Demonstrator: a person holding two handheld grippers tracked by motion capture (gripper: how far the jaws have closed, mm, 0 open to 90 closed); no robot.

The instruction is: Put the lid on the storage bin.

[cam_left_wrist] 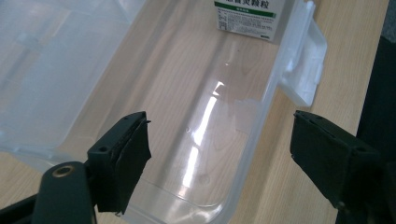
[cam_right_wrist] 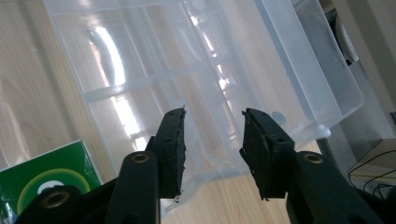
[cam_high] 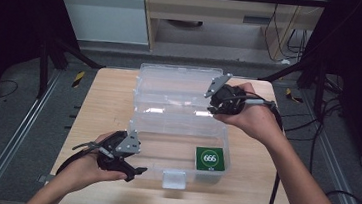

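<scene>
Green packet (cam_left_wrist: 246, 17) cut off at left gripper view's top edge.

From above our side of the light wooden table (cam_high: 109, 100), we look forward and down on the whole scene. The left gripper view sits low and close, looking along the clear plastic storage box (cam_left_wrist: 196, 116) toward its front latch. The right gripper view looks closely at the box's open lid. Both share the green-and-white carton (cam_right_wrist: 42, 179).
</scene>
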